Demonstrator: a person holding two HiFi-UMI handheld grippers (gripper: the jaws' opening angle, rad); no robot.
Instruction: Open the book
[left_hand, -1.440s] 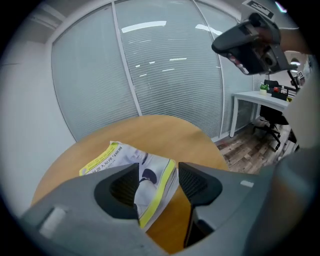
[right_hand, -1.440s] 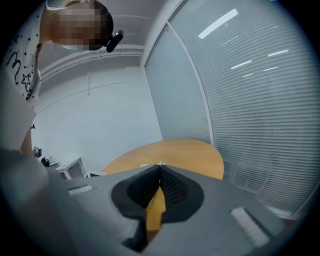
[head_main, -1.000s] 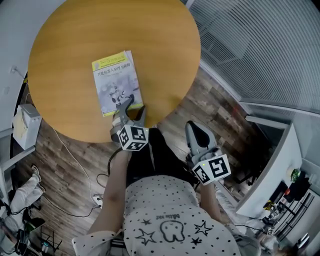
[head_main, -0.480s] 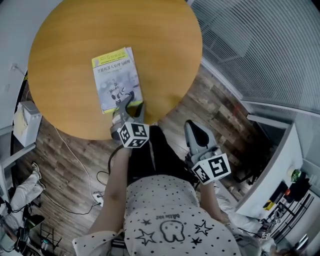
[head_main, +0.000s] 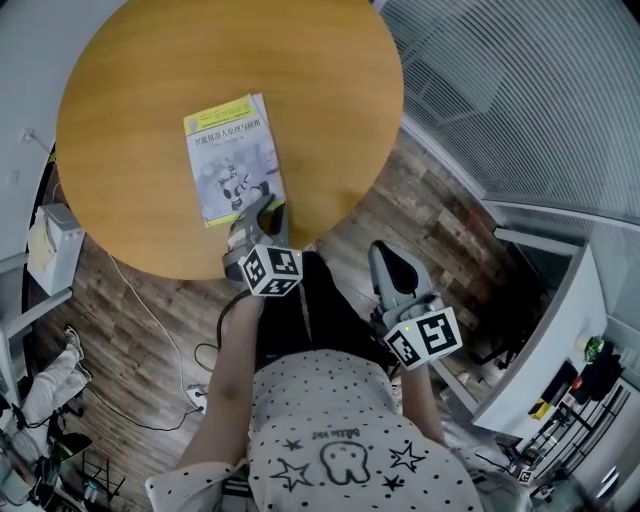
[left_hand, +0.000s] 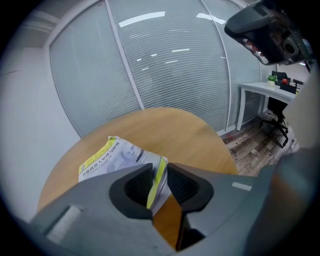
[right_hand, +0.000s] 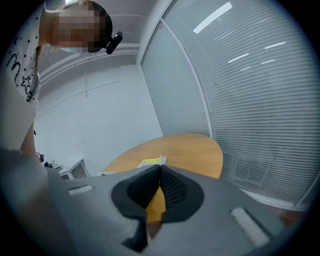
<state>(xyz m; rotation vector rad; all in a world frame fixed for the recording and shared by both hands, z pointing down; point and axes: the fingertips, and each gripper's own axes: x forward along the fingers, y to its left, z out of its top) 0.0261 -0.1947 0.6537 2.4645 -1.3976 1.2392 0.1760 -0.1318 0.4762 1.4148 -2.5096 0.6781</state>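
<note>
Left gripper (head_main: 262, 212): jaws just closing, pinching the book (head_main: 228, 158) by its near corner, seemingly cover only. Lift slowly, swinging leftward. Right gripper (head_main: 388, 262): jaws together, idle.

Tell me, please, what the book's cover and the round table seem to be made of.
The book: thin, flexible printed card, possibly glossy; its near corner curls upward. The table: wood or wood-look laminate, I cannot tell which, with a smooth satin finish; even honey colour and faint grain.
</note>
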